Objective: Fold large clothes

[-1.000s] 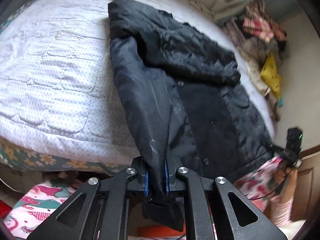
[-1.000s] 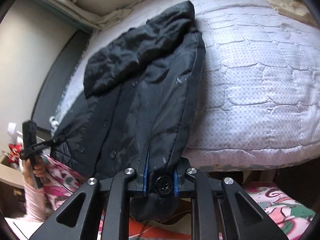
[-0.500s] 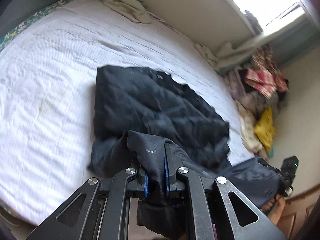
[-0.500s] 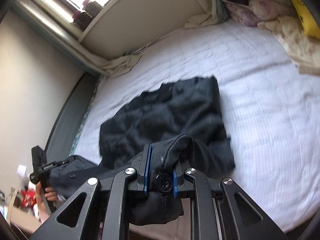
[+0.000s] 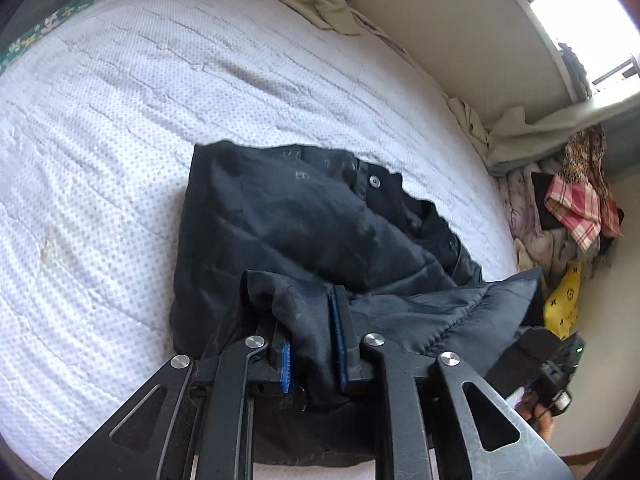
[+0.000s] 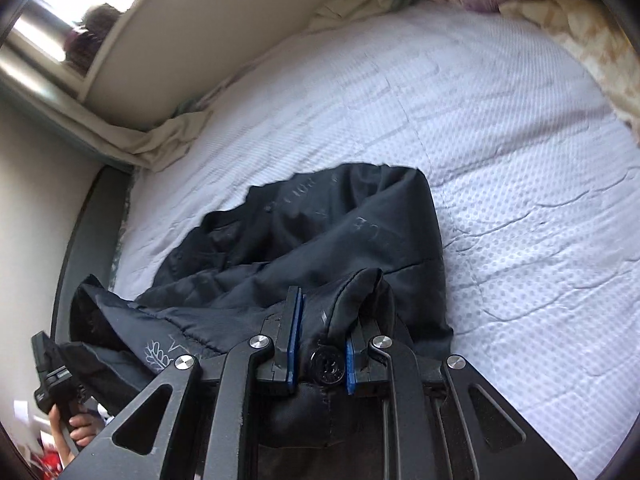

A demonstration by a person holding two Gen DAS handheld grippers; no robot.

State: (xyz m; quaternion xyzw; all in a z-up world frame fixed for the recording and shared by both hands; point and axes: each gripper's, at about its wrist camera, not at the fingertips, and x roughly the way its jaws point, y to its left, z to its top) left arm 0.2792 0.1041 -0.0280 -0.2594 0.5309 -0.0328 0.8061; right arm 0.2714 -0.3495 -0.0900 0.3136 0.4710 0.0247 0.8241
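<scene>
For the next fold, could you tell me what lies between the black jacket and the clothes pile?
Only bare white quilt, as the left wrist view shows.

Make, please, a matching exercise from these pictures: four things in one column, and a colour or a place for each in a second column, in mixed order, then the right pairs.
Things:
1. jacket
2. quilted bedspread
3. checked cloth
4. large button

Colour or place:
A. red and white, on the clothes pile beside the bed
B. black, half folded on the bed
C. between the pads of the right gripper
D. white with a dotted pattern

Pairs: 1-B, 2-D, 3-A, 4-C
</scene>
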